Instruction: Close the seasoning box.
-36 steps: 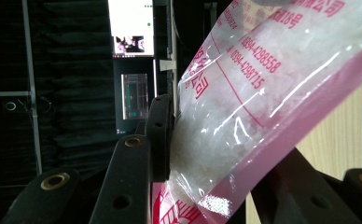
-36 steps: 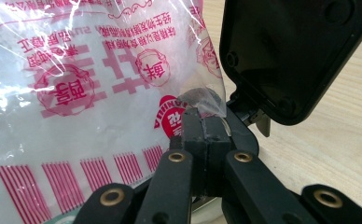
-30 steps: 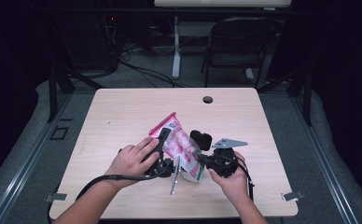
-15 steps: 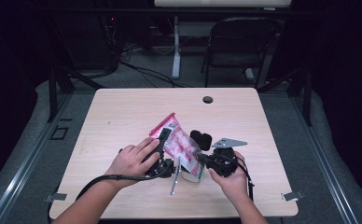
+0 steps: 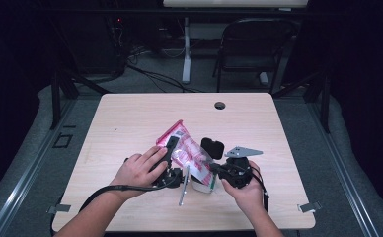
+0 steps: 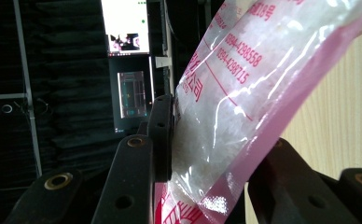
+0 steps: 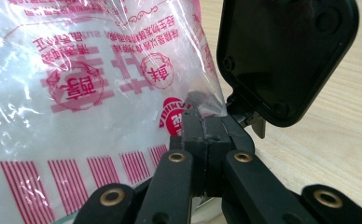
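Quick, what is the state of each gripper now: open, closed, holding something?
Left gripper: closed on the pink-and-clear bag of white grains.
Right gripper: jaws shut, pinching the bag's corner.

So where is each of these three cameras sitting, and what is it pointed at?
High view: above the near table edge, looking forward and down; both forearms, left tool, right tool.
Left gripper view: on the left tool; jaws clamp the bag.
Right gripper view: on the right tool; shut jaws pinch the bag's edge.
All share the bag.
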Tool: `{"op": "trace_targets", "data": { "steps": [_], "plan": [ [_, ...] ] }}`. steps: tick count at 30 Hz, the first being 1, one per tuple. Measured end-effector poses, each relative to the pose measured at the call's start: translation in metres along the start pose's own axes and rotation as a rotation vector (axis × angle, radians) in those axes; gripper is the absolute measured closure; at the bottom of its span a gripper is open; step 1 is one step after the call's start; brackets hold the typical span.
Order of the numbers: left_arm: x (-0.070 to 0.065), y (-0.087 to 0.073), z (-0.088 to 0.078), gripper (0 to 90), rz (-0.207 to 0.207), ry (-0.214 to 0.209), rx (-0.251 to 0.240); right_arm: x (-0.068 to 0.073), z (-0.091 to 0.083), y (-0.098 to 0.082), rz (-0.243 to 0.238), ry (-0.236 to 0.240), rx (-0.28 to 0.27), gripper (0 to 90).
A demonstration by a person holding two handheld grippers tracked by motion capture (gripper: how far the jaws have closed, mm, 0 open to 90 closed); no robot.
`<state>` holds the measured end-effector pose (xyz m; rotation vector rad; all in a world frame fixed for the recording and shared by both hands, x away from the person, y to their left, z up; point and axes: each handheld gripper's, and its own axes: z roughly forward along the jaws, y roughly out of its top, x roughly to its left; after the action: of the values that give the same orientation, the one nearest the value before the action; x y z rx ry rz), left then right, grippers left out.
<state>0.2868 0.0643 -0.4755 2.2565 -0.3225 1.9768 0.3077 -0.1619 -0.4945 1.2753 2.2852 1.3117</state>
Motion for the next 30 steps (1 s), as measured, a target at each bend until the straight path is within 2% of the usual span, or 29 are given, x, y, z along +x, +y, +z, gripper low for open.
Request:
{"op": "trace_targets", "data": {
  "steps": [10,13,16,17,22,27,30],
  "plan": [
    [0.0005,-0.0016,-0.0011,70.2,0.003,-0.003,0.012,0.0034,-0.005,0.0021,-0.007,0.004,-0.007,90.0],
    [0.001,-0.0011,-0.0016,70.4,0.014,0.005,0.013,0.004,-0.0064,0.0027,-0.009,0.002,-0.01,90.0],
    [0.0002,-0.0009,-0.0011,70.5,0.005,-0.004,0.018,0.0045,-0.0073,0.0031,-0.01,-0.003,-0.01,90.0],
    [0.001,-0.0005,-0.001,70.6,0.015,0.005,0.015,0.0046,-0.0073,0.0031,-0.008,0.002,-0.012,90.0],
    [0.001,0.0005,-0.0013,70.8,0.007,0.002,0.014,0.0041,-0.0076,0.0031,-0.008,-0.001,-0.013,90.0],
    [0.0016,0.0017,-0.0014,70.9,0.018,0.015,0.009,0.0028,-0.0064,0.0025,-0.006,0.002,-0.012,90.0],
    [0.0008,0.0021,-0.0015,71.0,0.013,0.006,0.005,0.0008,-0.0055,0.0016,-0.005,0.003,-0.007,90.0]
  ]
}}
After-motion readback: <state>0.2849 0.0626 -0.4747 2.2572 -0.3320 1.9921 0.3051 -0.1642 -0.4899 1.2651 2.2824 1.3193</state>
